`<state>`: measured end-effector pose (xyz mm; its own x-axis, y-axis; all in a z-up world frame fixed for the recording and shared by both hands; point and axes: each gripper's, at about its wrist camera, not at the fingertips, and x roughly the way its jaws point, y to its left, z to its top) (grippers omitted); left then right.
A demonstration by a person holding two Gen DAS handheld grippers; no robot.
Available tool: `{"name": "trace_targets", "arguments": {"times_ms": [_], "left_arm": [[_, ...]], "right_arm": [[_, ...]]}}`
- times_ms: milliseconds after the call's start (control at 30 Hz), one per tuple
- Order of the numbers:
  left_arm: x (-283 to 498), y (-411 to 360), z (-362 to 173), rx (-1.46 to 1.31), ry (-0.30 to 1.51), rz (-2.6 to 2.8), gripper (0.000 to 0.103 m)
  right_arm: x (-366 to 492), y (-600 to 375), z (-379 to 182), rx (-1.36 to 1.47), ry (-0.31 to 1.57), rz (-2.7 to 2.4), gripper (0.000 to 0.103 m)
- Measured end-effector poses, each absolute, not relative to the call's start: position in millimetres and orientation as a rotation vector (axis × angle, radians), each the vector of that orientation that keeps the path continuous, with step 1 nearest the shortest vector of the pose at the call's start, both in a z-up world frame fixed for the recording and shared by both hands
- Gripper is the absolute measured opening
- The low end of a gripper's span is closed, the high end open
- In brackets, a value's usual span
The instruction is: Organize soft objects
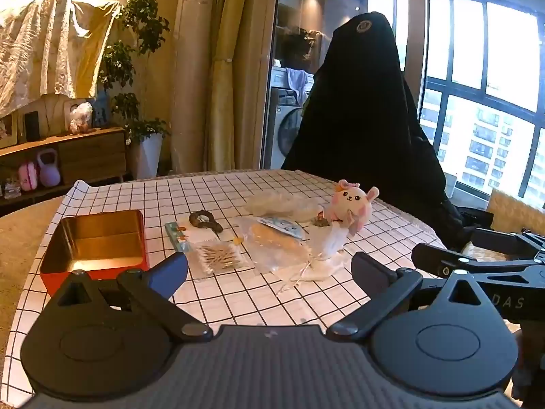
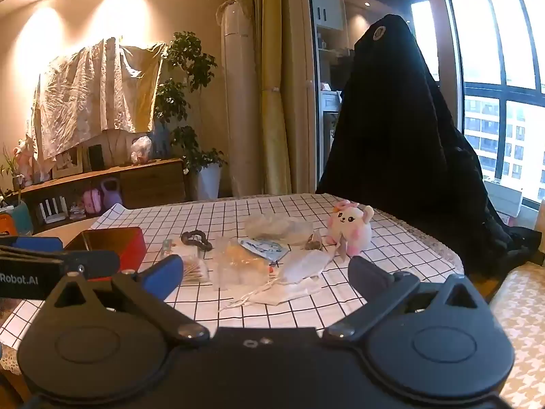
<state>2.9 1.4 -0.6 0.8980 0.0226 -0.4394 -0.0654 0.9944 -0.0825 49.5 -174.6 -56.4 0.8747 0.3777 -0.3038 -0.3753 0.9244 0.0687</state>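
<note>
A pink and white plush bunny [image 1: 352, 204] [image 2: 351, 228] sits upright at the far right of the checked tablecloth [image 1: 238, 300]. A dark scrunchie [image 1: 205, 221] [image 2: 197, 239], clear plastic bags [image 1: 272, 245] [image 2: 238, 266], a white drawstring pouch [image 1: 323, 248] [image 2: 299, 272] and a pack of cotton swabs [image 1: 218, 257] lie mid-table. An open red tin with a gold inside [image 1: 93, 245] [image 2: 112, 243] stands at the left. My left gripper [image 1: 269, 272] is open and empty above the near table. My right gripper [image 2: 265, 276] is open and empty too.
A chair draped in black cloth [image 1: 368, 129] [image 2: 408, 143] stands behind the table's far right. The right gripper's body [image 1: 477, 266] shows beside my left gripper. A wooden sideboard [image 1: 68, 156] and a potted plant [image 1: 143, 68] stand at the back left.
</note>
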Motion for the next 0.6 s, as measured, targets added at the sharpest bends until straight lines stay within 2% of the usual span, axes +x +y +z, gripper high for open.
{"name": "trace_targets", "arguments": {"times_ms": [600], "left_arm": [[1, 2, -2, -0.096, 0.448, 0.044, 0.103]], "right_arm": [[51, -172, -58, 0.009, 0.344, 0.387, 0.103]]}}
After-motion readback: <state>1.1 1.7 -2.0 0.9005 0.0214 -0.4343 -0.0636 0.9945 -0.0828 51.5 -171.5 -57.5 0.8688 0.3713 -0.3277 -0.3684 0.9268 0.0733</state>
